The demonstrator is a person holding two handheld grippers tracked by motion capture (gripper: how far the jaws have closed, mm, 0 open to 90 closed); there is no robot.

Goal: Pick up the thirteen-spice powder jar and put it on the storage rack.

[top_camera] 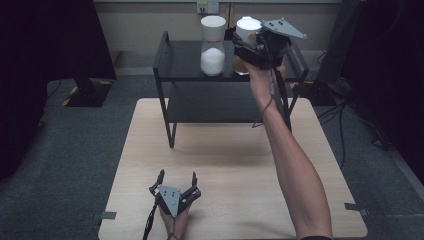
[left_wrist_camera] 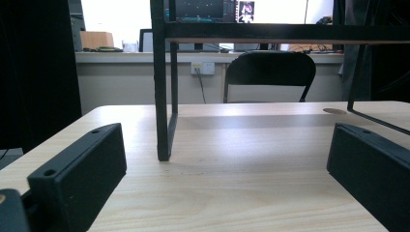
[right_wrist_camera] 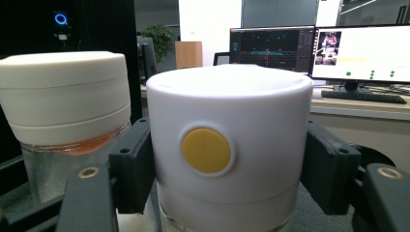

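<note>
Wooden table (top_camera: 230, 165) bare; right gripper (top_camera: 248, 44) at 1 o'clock pinching yellow-dot jar (top_camera: 246, 30) on black rack (top_camera: 225, 75) beside second jar (top_camera: 213, 46); left gripper (top_camera: 176, 181) spread at 6 o'clock; placement or pickup unresolved, probably midway.

We see a pale, light-wood-grain table top (top_camera: 225, 165) under a matt black metal shelf rack (top_camera: 172, 70). On the rack stands a clear glass jar (top_camera: 213, 46) with a white lid, white powder below and an orange-red band under the lid (seen in the right gripper view). The second jar's white cap (right_wrist_camera: 227, 145) bears a round yellow button (right_wrist_camera: 206, 150). Both grippers are black, each topped by a grey plate (top_camera: 170, 197). The carpet floor (top_camera: 75, 150) is dark grey.
</note>
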